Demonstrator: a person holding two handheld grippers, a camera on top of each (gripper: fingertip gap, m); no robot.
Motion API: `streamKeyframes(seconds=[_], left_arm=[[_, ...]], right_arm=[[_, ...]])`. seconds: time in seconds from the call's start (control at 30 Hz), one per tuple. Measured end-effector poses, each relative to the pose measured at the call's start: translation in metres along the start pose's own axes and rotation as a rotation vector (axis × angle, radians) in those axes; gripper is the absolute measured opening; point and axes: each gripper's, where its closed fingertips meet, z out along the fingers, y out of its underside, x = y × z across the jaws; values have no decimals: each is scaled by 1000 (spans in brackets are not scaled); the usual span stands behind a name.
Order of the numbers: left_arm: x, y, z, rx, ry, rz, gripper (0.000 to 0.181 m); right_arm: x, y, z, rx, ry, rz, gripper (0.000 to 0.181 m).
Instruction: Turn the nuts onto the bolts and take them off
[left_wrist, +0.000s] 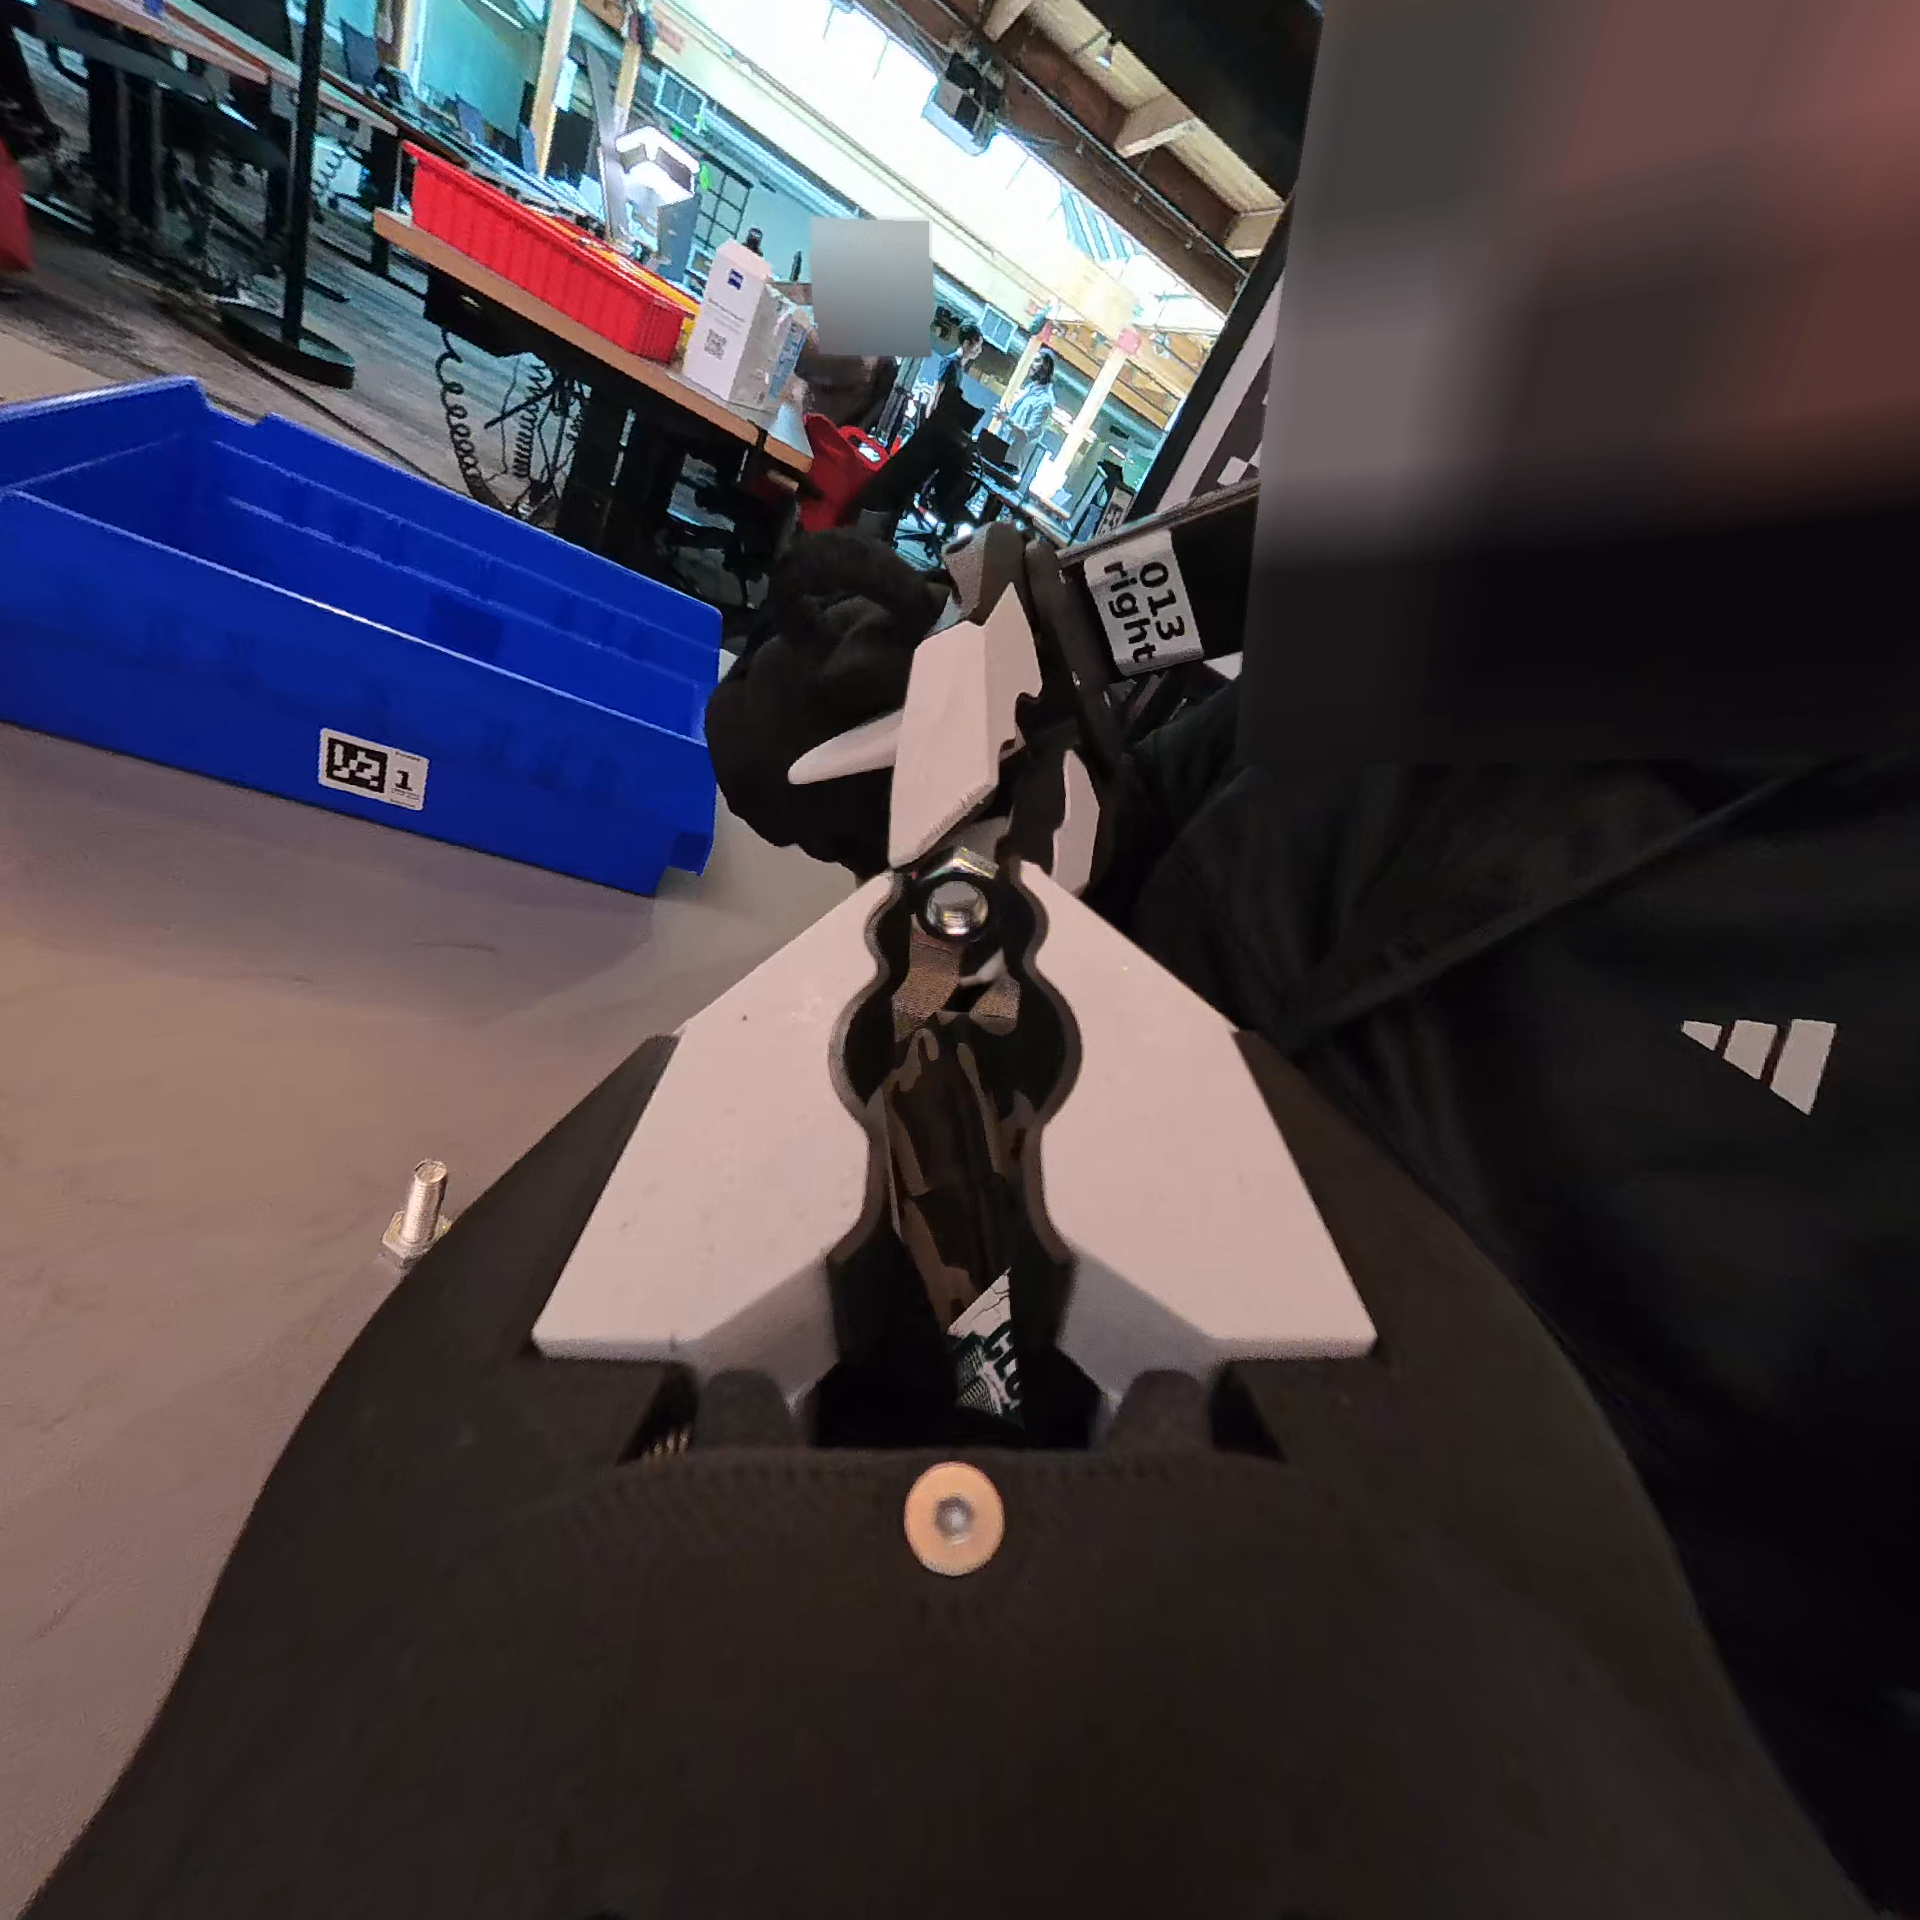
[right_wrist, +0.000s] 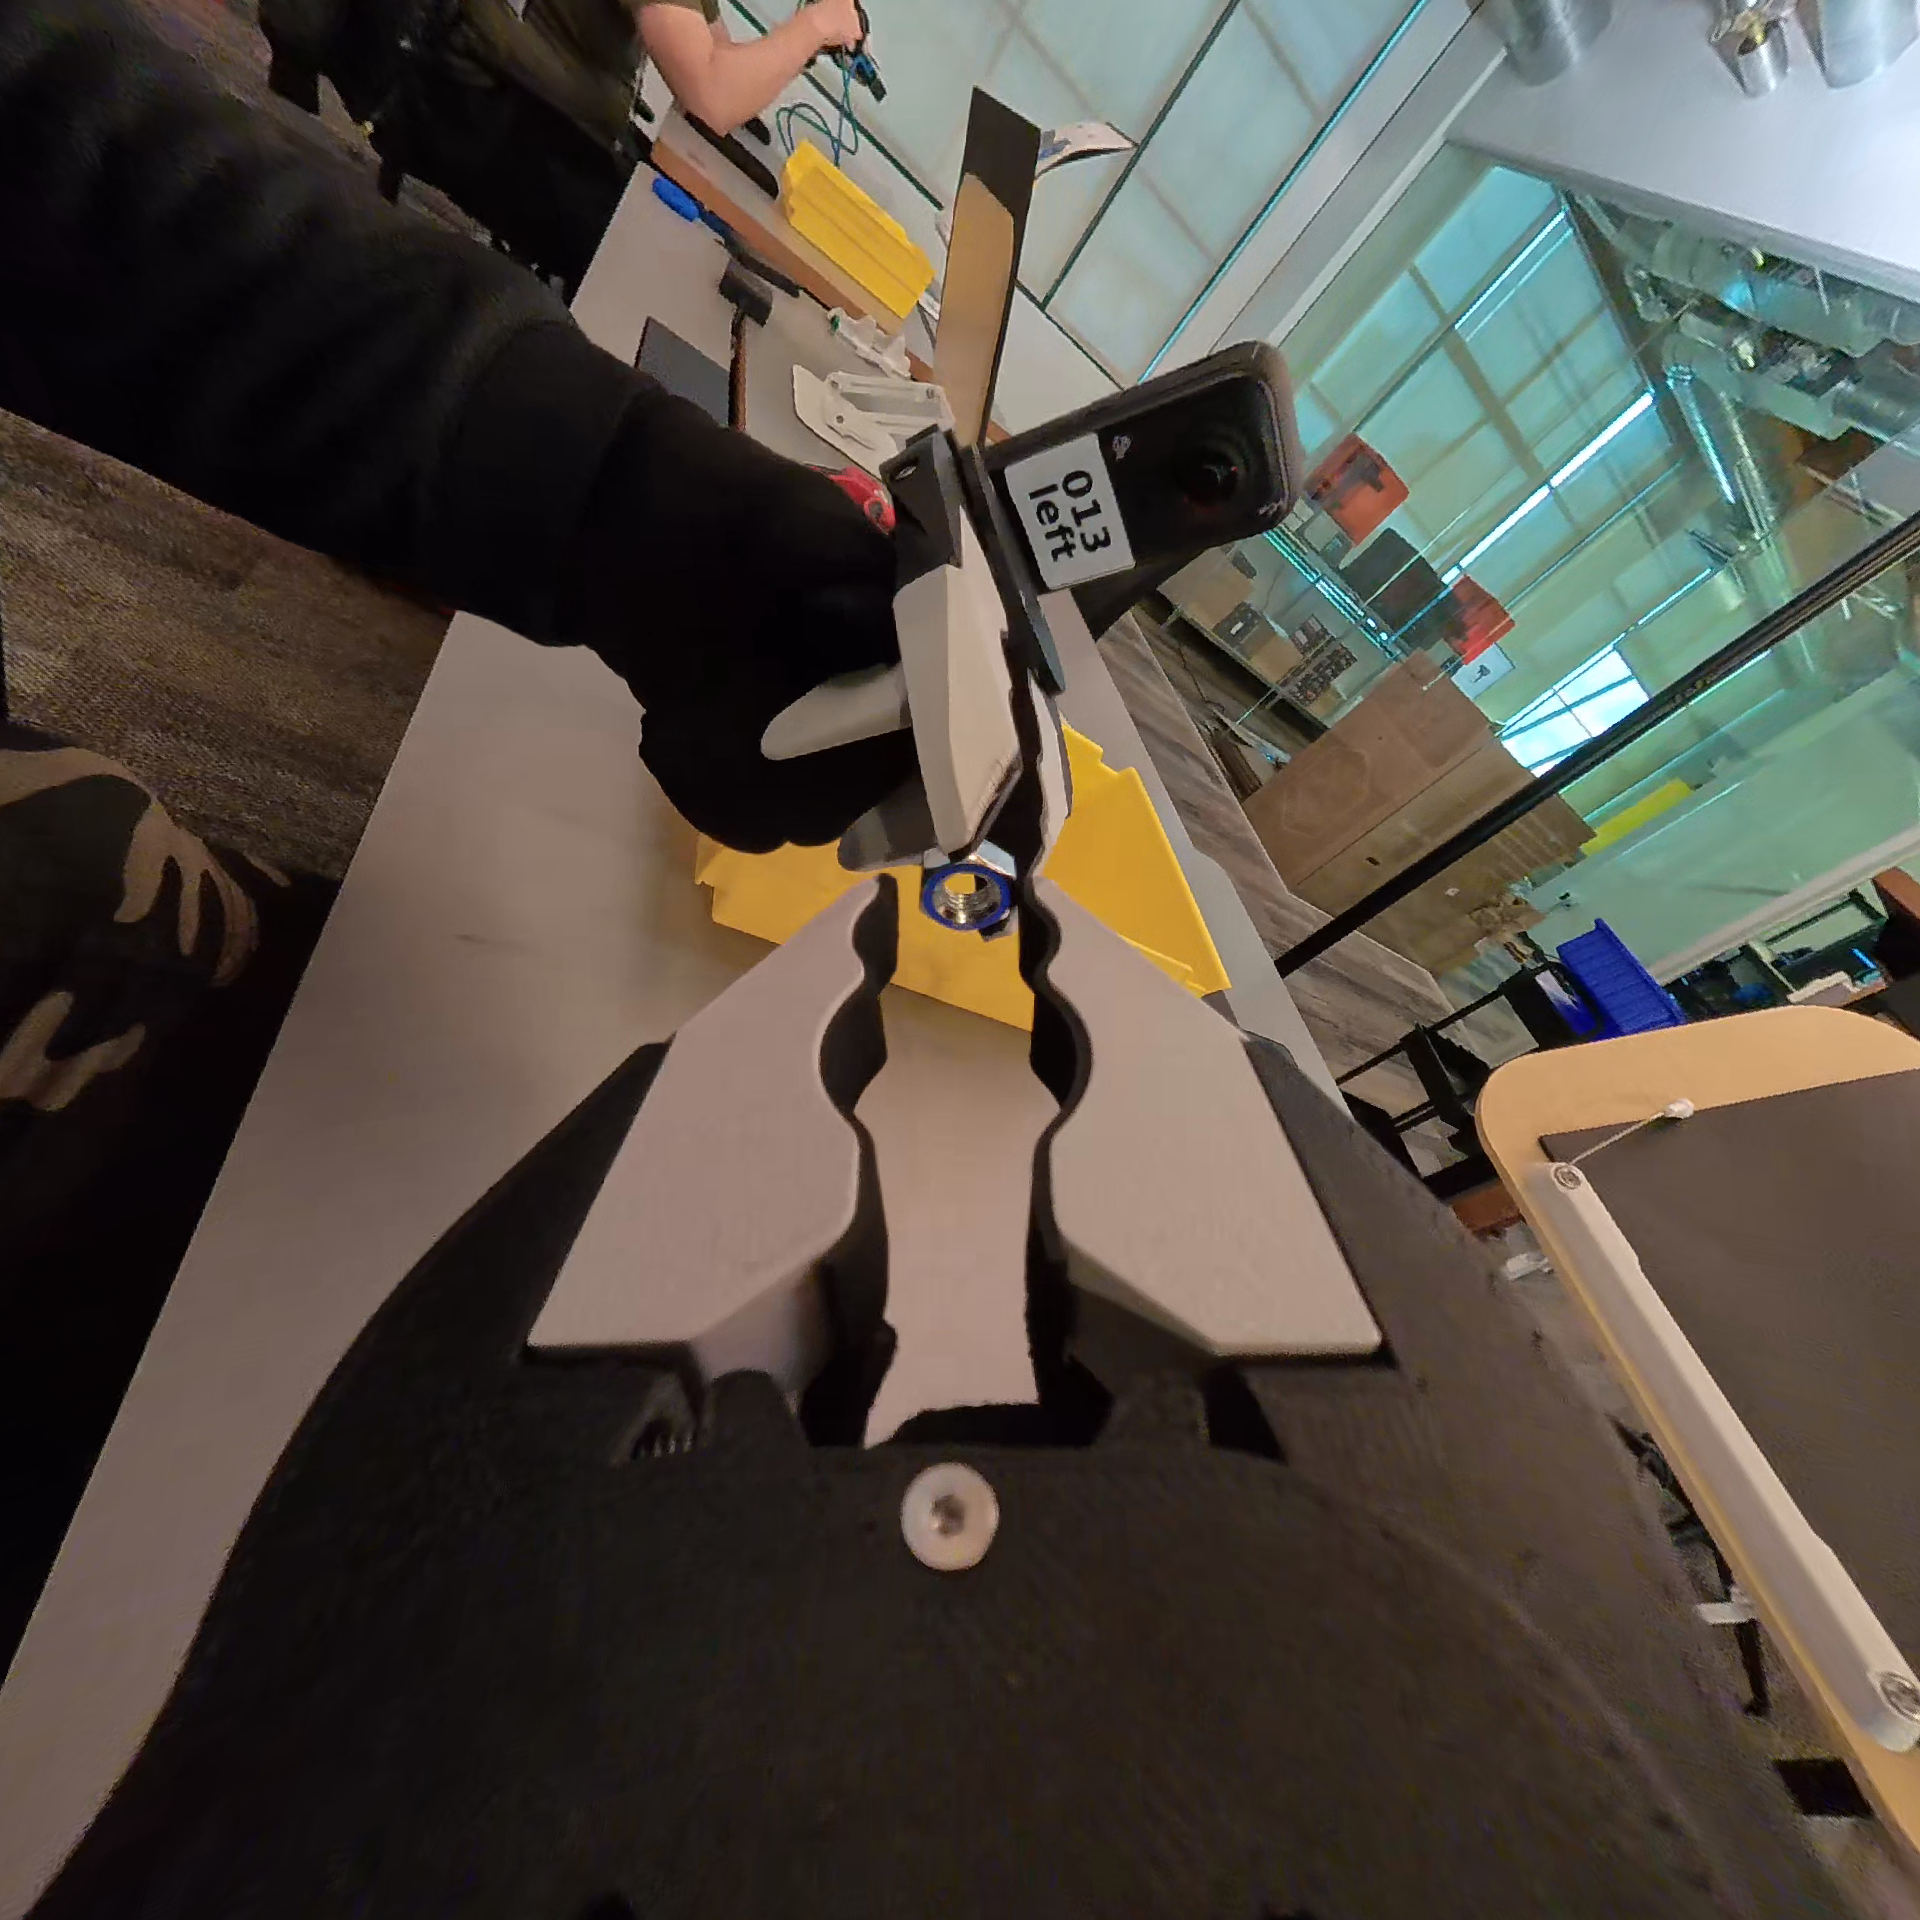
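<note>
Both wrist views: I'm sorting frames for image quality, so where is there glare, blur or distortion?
Left wrist view: background windows blown out, table lines bend with wide-angle distortion, bolt and nut at the fingertips fairly sharp. Right wrist view: tilted, bright glass wall behind, nut sharp, glove almost featureless black.

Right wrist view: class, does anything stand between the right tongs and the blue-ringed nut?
Nothing visible does. The nut already sits between the tips of the right tongs, close against one finger. The left tongs meet it from the far side.
</note>
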Motion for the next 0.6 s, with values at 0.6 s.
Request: streamKeyframes(seconds=[0.6], left_arm=[[-20,2,-1,25,-83,-26,20]], right_arm=[[10,18,-14,-48,-64,131,15]])
